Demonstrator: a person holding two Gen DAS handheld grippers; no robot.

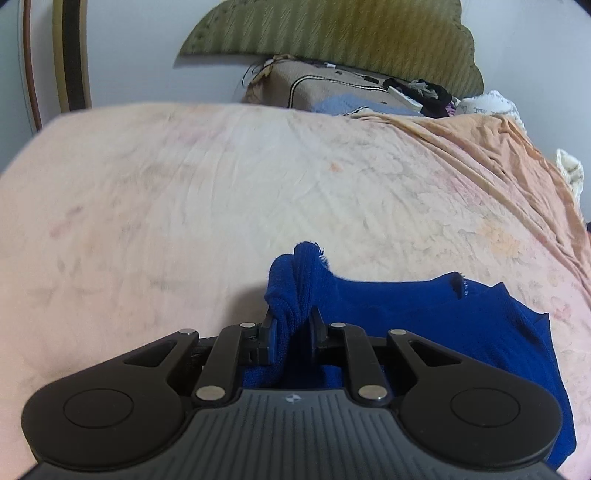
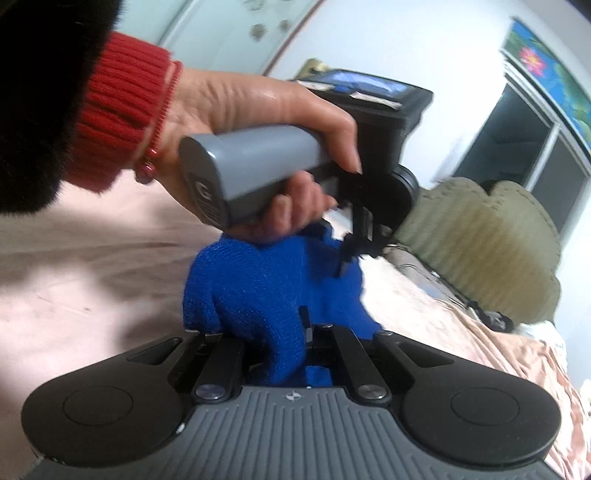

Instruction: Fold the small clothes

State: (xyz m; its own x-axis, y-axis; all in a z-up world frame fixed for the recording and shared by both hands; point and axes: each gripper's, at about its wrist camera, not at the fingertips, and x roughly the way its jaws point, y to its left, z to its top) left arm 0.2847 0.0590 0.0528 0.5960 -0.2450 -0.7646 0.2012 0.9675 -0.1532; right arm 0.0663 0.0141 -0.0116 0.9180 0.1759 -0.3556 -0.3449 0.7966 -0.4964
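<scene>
A small blue knitted garment (image 1: 424, 310) lies on the pink bedsheet (image 1: 221, 192) and runs off to the right in the left wrist view. My left gripper (image 1: 291, 321) is shut on a bunched edge of it, which sticks up between the fingers. In the right wrist view my right gripper (image 2: 291, 325) is shut on another part of the blue garment (image 2: 258, 288), lifted off the sheet. The left gripper (image 2: 347, 254) shows just beyond, held by a hand with a red cuff, also gripping the cloth.
A green padded headboard (image 1: 332, 33) stands at the far end of the bed, with a beige pillow (image 1: 314, 88) and loose clothes (image 1: 424, 92) in front of it. A white cloth (image 1: 570, 170) lies at the right edge. A dark window (image 2: 517, 147) is on the wall.
</scene>
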